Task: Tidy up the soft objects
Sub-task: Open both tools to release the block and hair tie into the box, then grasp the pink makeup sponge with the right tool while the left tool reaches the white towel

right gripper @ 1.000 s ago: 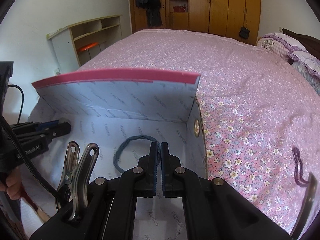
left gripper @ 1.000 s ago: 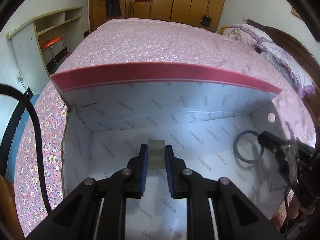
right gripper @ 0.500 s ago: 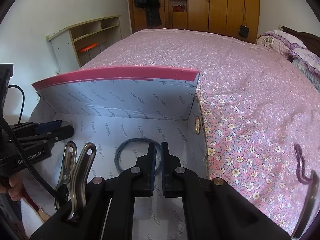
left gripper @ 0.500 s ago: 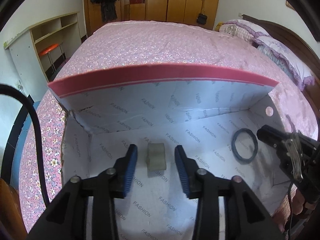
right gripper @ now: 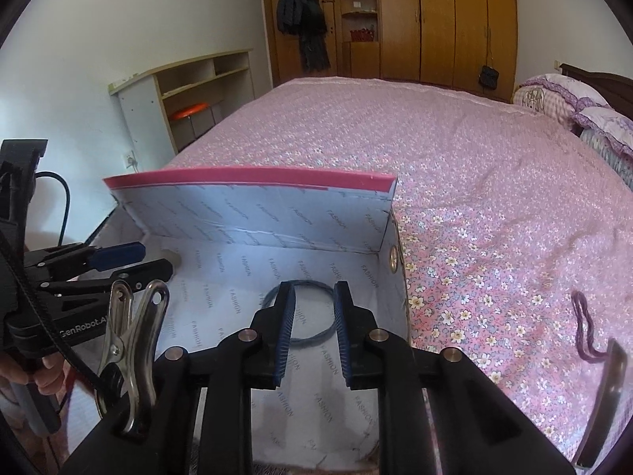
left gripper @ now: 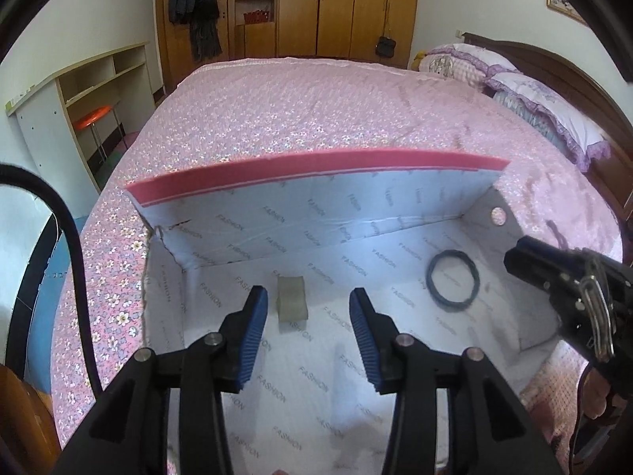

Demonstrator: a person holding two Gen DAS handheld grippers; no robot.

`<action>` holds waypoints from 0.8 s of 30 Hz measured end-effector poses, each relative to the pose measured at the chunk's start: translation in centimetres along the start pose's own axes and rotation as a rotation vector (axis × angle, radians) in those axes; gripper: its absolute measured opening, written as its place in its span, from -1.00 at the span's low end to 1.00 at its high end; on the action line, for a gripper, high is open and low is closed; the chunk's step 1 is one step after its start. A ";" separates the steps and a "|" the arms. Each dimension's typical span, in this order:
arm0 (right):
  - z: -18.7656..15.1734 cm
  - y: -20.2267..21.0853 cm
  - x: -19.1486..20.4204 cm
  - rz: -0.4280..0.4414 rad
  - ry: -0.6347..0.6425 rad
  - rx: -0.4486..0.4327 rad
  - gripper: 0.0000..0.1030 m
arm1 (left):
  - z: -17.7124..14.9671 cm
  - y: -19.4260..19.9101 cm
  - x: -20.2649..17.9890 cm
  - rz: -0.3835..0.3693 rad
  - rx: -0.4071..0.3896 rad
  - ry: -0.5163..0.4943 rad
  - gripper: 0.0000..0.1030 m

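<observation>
An open box (left gripper: 316, 166) with a red rim and a white printed lining stands on the bed. On its floor lies a small pale soft block (left gripper: 292, 299). My left gripper (left gripper: 308, 318) hangs open just above and in front of it, with nothing between its fingers. Further right on the floor lies a dark elastic ring (left gripper: 453, 280). In the right wrist view my right gripper (right gripper: 313, 316) hovers over the dark ring (right gripper: 306, 282). Its jaws are opening and the pads do not press on the ring. A purple hair tie (right gripper: 585, 332) lies on the bedspread to the right of the box (right gripper: 253, 178).
The pink flowered bedspread (left gripper: 316, 111) stretches beyond the box, with pillows (left gripper: 546, 103) at the far right. A metal clip (right gripper: 130, 336) hangs on my right gripper's frame. Shelves and an orange stool (left gripper: 93, 113) stand to the left, wardrobes at the back.
My left gripper let go of the pale block, which now lies on the box floor. The right jaws went from shut to parted above the ring. Both grippers drew back slightly.
</observation>
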State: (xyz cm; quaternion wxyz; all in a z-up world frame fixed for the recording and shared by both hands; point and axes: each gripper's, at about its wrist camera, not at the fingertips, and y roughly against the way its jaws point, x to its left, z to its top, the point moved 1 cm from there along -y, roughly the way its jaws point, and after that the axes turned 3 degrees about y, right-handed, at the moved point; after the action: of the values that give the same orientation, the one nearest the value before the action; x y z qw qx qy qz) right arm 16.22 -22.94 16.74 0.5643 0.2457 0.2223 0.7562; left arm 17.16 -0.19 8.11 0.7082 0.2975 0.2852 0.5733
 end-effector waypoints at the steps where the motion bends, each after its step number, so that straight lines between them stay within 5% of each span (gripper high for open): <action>1: 0.0 0.3 0.1 0.002 0.000 -0.003 -0.61 | 0.0 0.4 0.0 -0.004 -0.003 0.001 -0.12; 24: -3.2 6.6 0.3 0.039 -0.045 -0.020 -0.58 | -3.7 8.1 0.1 -0.044 -0.037 0.008 -0.07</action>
State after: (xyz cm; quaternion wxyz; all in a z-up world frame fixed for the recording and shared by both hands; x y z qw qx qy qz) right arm 9.27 -24.54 18.31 0.5568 0.2613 0.1974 0.7633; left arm 9.24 1.62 11.75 0.7248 0.2757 0.2837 0.5640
